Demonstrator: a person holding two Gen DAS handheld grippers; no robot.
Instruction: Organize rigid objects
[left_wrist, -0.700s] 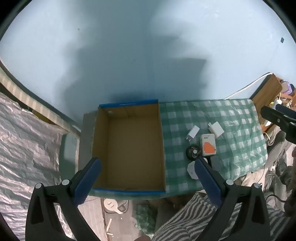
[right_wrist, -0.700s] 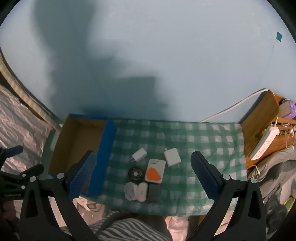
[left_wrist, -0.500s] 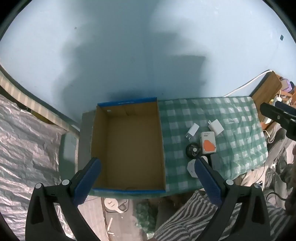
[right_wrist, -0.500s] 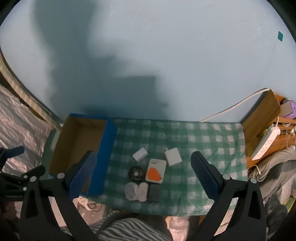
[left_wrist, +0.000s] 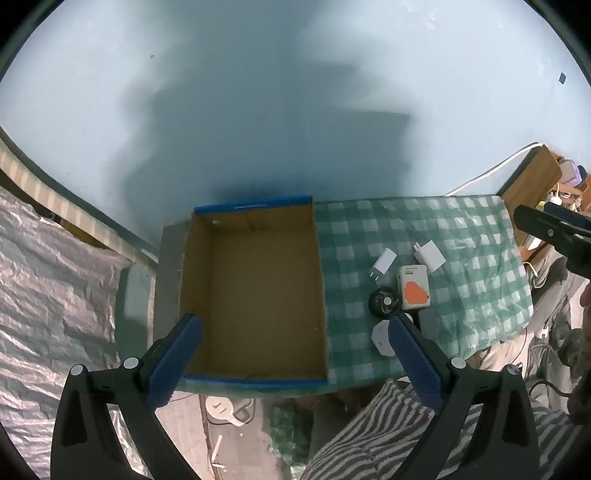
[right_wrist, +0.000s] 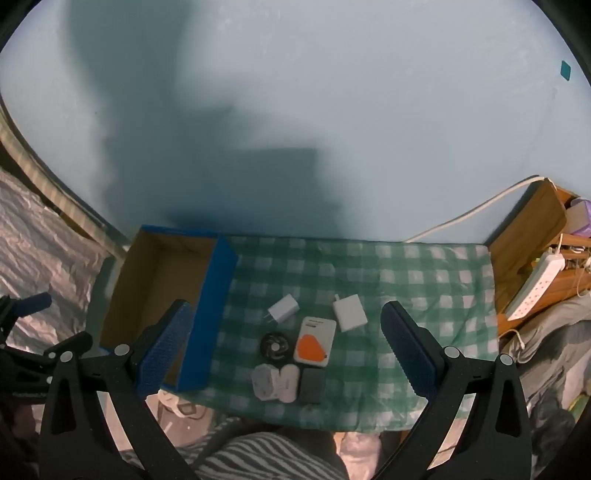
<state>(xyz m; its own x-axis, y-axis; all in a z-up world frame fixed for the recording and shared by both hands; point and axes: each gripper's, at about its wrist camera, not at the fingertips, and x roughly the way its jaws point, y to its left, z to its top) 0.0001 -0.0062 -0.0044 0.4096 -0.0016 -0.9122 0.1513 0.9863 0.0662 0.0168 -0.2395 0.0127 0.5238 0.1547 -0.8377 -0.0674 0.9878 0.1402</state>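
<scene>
A small cluster of rigid items lies on the green checked cloth (right_wrist: 406, 295): two white chargers (right_wrist: 282, 308) (right_wrist: 349, 312), a white box with an orange shape (right_wrist: 314, 341), a black round disc (right_wrist: 274, 346), white plug adapters (right_wrist: 275, 382) and a dark grey block (right_wrist: 312, 385). An empty blue-edged cardboard box (left_wrist: 255, 291) stands at the cloth's left. My left gripper (left_wrist: 293, 365) hangs open high above the box's near edge. High above the cluster, my right gripper (right_wrist: 284, 354) is open and empty.
A wooden shelf (right_wrist: 528, 254) with a white power strip (right_wrist: 535, 288) stands right of the table, and a white cable (right_wrist: 476, 210) runs along the blue wall. Crinkled silver sheeting (left_wrist: 48, 280) lies at left. A person's striped clothing (left_wrist: 369, 435) is below the near edge.
Both grippers have stayed open and empty. The left view has drifted slightly, so the box sits a little higher in it.
</scene>
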